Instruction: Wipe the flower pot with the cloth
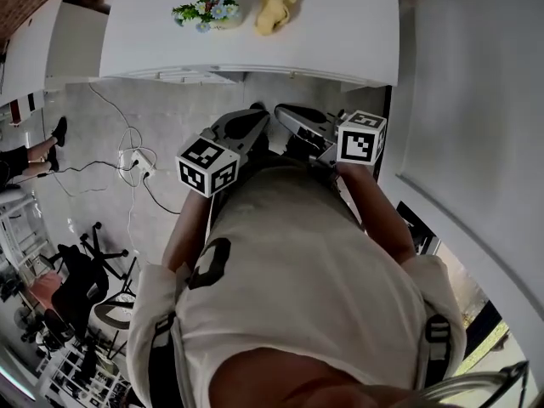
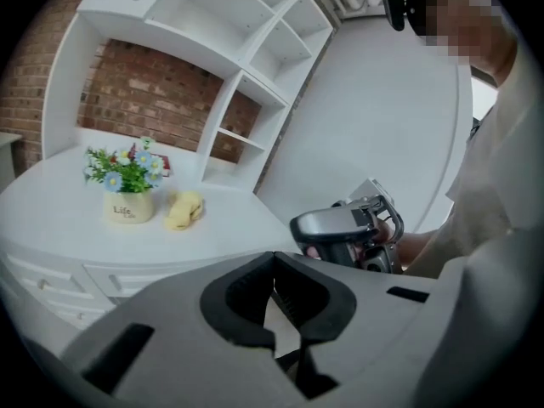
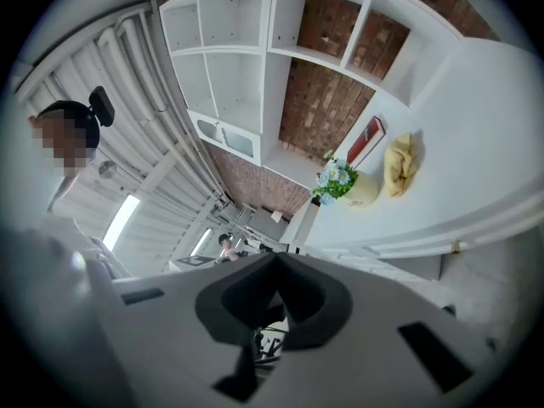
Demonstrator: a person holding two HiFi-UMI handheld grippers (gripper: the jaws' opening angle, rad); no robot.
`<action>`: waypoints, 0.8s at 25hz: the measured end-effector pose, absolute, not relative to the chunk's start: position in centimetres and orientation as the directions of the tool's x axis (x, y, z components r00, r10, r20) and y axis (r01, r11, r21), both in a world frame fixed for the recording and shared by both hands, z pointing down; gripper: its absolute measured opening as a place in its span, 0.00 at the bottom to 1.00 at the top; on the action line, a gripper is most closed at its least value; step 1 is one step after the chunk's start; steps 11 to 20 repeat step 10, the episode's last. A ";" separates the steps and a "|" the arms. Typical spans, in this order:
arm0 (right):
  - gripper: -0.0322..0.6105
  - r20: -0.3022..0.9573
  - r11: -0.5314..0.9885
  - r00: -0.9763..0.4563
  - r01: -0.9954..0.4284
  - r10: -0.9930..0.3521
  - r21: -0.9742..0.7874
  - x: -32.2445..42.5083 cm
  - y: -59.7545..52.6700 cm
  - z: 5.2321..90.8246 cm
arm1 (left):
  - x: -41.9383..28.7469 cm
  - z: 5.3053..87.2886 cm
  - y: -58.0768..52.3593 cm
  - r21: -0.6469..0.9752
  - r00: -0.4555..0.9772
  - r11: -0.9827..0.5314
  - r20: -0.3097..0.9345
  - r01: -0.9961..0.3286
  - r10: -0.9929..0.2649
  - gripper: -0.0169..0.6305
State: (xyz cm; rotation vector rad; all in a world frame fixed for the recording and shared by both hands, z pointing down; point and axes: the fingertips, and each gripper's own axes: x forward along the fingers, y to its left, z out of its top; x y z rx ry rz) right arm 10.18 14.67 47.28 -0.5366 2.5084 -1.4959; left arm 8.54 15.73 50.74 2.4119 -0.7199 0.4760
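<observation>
On the white bench [image 1: 340, 32] ahead of you, toward its left, stands the flower pot [image 1: 211, 11], a pale pot full of small blue and white blossoms. Just to its right lies the cloth [image 1: 276, 8], a yellow crumpled lump, close beside the pot with a thin strip of bench showing between them. Neither one is touched by either of your tools.

Nearer your body, short of the bench edge and over the grey floor [image 1: 161, 109], you hold the left gripper [image 1: 255, 116] pointing toward the bench. Its own view shows the jaws pressed together at the tips, with nothing between them; the pot [image 2: 127, 206] and the cloth [image 2: 184, 209] sit well beyond them on the bench top [image 2: 238, 223].

To the right, the right gripper [image 1: 286, 114] angles inward so that its tip comes near the left one's. Its jaws are also fully together and hold nothing. From that tilted view the pot [image 3: 364, 192] and the cloth [image 3: 399, 164] lie far off on the bench [image 3: 484, 134], in front of the white shelf unit [image 3: 246, 66] and its brick backing.
</observation>
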 end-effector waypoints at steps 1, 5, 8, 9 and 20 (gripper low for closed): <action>0.06 0.041 0.440 -0.926 -0.217 -0.375 -0.871 9.9 15.1 47.3 | 7.1 51.0 15.9 0.415 0.771 -0.670 0.492 -0.615 -0.404 0.06; 0.06 0.066 0.498 -0.936 -0.242 -0.346 -0.833 9.2 16.5 47.3 | 1.3 52.2 17.0 0.406 0.687 -0.569 0.557 -0.715 -0.467 0.06; 0.07 0.063 0.486 -0.930 -0.246 -0.361 -0.839 8.5 16.8 47.3 | -1.3 52.4 17.4 0.373 0.647 -0.546 0.580 -0.751 -0.494 0.06; 0.06 0.063 0.480 -0.929 -0.246 -0.365 -0.842 8.1 16.9 47.3 | -1.8 52.4 17.5 0.364 0.642 -0.546 0.582 -0.754 -0.499 0.06; 0.06 0.064 0.474 -0.928 -0.246 -0.368 -0.846 7.8 17.0 47.4 | -2.3 52.3 17.6 0.356 0.638 -0.548 0.583 -0.757 -0.503 0.06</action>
